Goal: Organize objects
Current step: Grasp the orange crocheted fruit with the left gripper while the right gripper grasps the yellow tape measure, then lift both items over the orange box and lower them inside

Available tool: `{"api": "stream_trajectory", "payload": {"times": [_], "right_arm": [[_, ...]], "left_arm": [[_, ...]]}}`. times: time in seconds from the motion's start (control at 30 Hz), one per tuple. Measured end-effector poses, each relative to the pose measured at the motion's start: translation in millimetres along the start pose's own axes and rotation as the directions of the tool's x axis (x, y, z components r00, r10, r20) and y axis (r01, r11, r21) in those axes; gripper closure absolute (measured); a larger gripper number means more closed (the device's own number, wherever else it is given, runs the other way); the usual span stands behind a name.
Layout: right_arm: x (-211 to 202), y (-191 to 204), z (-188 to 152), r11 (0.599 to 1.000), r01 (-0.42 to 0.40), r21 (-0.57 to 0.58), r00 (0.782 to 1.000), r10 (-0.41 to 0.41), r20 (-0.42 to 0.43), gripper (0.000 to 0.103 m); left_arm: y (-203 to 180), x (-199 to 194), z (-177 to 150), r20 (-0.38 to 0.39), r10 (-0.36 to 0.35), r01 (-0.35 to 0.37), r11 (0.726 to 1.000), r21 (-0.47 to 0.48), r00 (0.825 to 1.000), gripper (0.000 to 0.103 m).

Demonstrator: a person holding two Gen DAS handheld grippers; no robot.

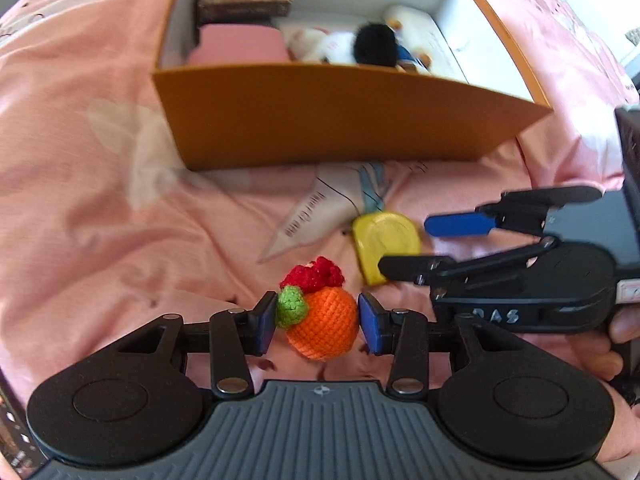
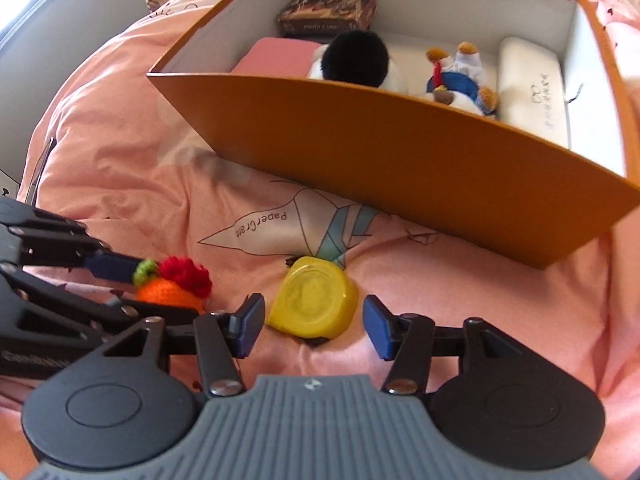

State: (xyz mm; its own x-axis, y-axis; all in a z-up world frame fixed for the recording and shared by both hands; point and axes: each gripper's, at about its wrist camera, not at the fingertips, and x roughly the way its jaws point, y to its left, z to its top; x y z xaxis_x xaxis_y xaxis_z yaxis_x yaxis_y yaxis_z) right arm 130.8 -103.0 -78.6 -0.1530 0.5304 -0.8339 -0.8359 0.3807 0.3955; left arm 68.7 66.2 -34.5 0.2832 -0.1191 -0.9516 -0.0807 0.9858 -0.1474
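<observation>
A crocheted orange fruit (image 1: 322,322) with a green leaf and red tuft sits between the pads of my left gripper (image 1: 318,324), which is shut on it just above the pink bedspread (image 1: 100,208). The right wrist view shows the same fruit (image 2: 168,294) held in the left gripper (image 2: 160,292) at the left. A yellow rounded tape-measure-like case (image 2: 312,302) lies on the bedspread (image 2: 500,320). My right gripper (image 2: 314,326) stands open around it, pads a little clear of both sides. From the left wrist view, the right gripper (image 1: 424,246) straddles the yellow case (image 1: 386,240).
An open orange box (image 2: 400,152) (image 1: 320,120) stands just beyond, holding a dark patterned box (image 2: 328,12), a pink item (image 2: 276,58), plush toys (image 2: 460,76) and a white case (image 2: 532,88). A bare foot (image 2: 154,0) shows far left. A hand (image 1: 624,322) holds the right gripper.
</observation>
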Motion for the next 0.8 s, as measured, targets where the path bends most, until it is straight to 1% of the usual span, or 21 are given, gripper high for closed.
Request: {"api": "stream_trajectory", "payload": {"times": [0.07,0.1,0.2,0.23,0.27,0.47,0.6,0.73,0.8], "right_arm": [[10.3,3.4,3.6,1.0,0.001,0.002,1.0,-0.001,-0.025,0.042],[14.9,5.3,4.5,1.0,0.012,0.0,0.999,-0.012,-0.033,0.041],[25.4,10.0,5.8,0.999,0.049,-0.021,0.997,-0.05,-0.05,0.041],[27.7,9.7,5.9,0.998,0.053,-0.02,0.997,-0.054,-0.054,0.041],[29.3,9.2,6.1,0.998,0.06,-0.018,0.996,-0.061,-0.058,0.045],[21.5,5.1,5.7,0.999,0.052,0.005,0.998,-0.052,-0.046,0.046],[-8.9,8.1,7.8,0.998,0.056,-0.011,0.998,-0.056,0.006,0.047],[-61.0,12.8,15.5,0.998,0.021,-0.055,0.996,-0.016,0.085,0.047],[-87.3,15.4,22.6,0.996,0.021,-0.084,0.99,-0.009,0.142,0.047]], "left_arm": [[2.8,-6.1,3.5,0.016,0.01,-0.01,1.0,-0.011,1.0,0.054],[4.8,-9.1,5.4,0.022,0.009,-0.009,1.0,-0.015,1.0,0.054],[8.3,-13.4,12.1,0.038,0.005,-0.004,1.0,-0.013,0.999,0.054],[7.5,-10.3,14.7,0.043,0.004,-0.004,1.0,-0.009,0.999,0.054],[8.2,-12.9,15.9,0.047,0.003,-0.002,1.0,-0.005,0.999,0.054],[-0.1,-20.6,24.8,0.075,-0.021,0.019,0.999,0.029,0.997,0.054],[-7.4,-33.4,36.1,0.108,-0.057,0.05,0.996,0.07,0.993,0.054],[-12.4,-55.0,56.8,0.164,-0.093,0.074,0.99,0.12,0.982,0.054],[-13.7,-62.9,71.6,0.19,-0.107,0.08,0.986,0.144,0.976,0.054]]}}
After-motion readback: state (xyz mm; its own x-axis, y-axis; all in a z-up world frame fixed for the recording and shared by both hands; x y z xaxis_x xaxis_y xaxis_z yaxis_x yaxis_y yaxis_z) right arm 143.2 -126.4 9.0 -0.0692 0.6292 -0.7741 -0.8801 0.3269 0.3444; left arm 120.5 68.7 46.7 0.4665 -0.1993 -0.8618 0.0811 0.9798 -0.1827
